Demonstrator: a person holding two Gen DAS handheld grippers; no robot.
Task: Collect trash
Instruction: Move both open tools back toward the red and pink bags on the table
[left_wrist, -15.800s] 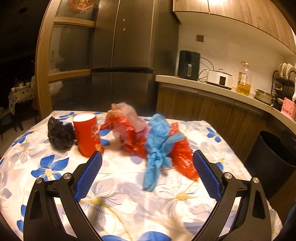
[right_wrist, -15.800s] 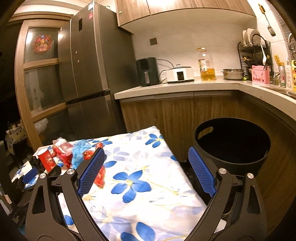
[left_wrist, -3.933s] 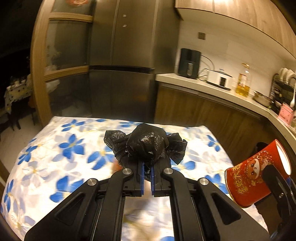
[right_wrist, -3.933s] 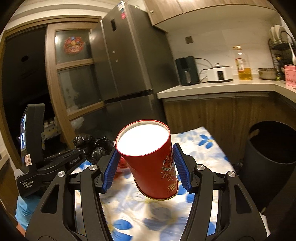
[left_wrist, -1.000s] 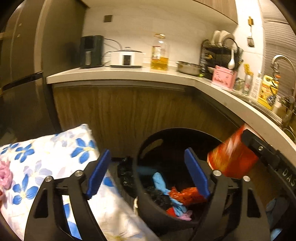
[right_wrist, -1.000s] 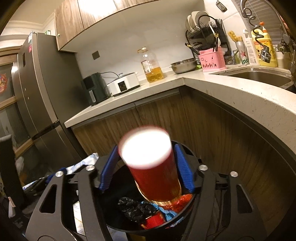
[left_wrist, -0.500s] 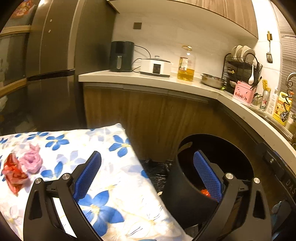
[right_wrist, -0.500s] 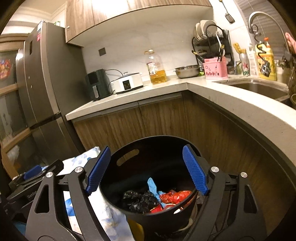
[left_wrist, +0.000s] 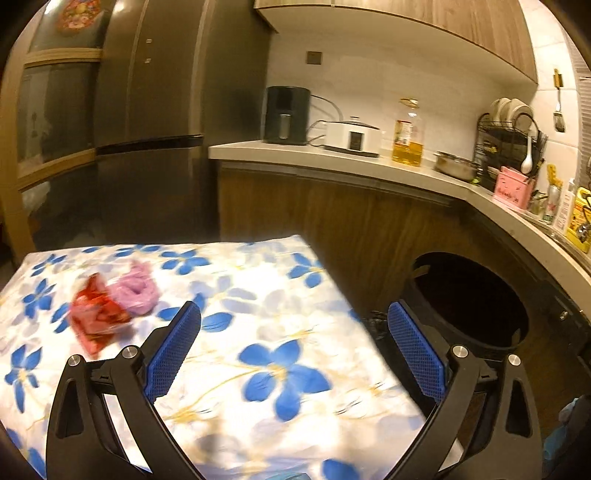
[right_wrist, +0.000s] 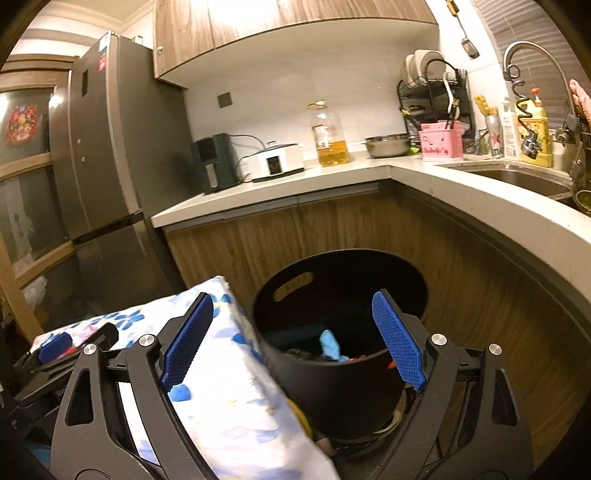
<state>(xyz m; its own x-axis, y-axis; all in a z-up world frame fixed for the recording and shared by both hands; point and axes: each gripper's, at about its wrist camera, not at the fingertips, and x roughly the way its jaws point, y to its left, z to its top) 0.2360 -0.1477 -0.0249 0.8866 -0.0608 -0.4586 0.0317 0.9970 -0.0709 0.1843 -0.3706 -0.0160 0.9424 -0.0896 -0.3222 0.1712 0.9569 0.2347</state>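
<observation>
Now both tools are empty, so the step in hand looks like going for the last trash on the table. The left gripper (left_wrist: 293, 345) has its jaws spread about as wide as they go, with nothing between them, and it faces the flowered tablecloth (left_wrist: 258, 295). A red wrapper (left_wrist: 94, 319) and a pink bag (left_wrist: 135, 290) lie touching each other at the far left of the cloth, well apart from the blue pads. The right gripper (right_wrist: 291, 341) has its jaws opening with nothing held; it looks over the near rim of the black bin (right_wrist: 332, 376), which stands right of the table against the wooden cabinets and already holds blue, black and red scraps. To do this well, I would aim the left jaws at the red wrapper, come in low so one pad slides under the crumpled edge, and close only once the bulk sits between the pads. The pink bag is soft and light, so a shallow pinch may slip; the right tool could take it separately.
</observation>
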